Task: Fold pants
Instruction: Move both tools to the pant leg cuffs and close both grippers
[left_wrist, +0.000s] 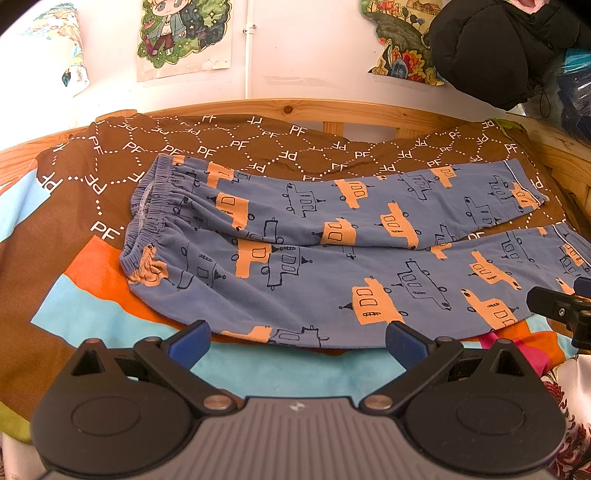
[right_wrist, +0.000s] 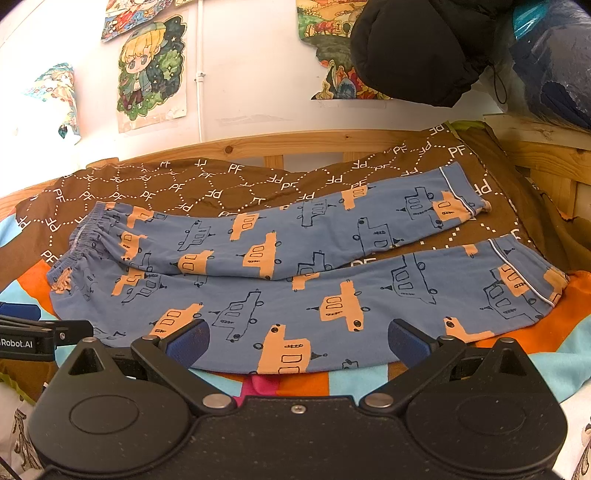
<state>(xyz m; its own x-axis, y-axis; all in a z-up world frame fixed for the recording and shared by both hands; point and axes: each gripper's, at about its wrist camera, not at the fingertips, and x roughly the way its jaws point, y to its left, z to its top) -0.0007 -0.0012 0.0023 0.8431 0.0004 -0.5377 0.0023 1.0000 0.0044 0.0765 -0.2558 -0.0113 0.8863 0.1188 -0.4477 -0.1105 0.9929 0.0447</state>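
The pants (left_wrist: 332, 258) lie flat on the patterned bedspread (left_wrist: 110, 177) — blue with orange boats, waistband to the left, both legs running right, slightly apart at the cuffs. The left tool (left_wrist: 297, 341) hovers at their near edge, blue fingers (left_wrist: 190, 343) spread wide, gripping nothing. The right tool (left_wrist: 561, 308) pokes in at the right edge.

"PF" in white, repeated many times, some turned or mirrored, inside dotted white hexagon grid on brown blanket (left_wrist: 229, 144) (right_wrist: 155, 188), far half of bed. "Robot.AI" in white on black body of left gripper (right_wrist: 22, 343), left edge of right wrist view; lettering cut off at frame edge.
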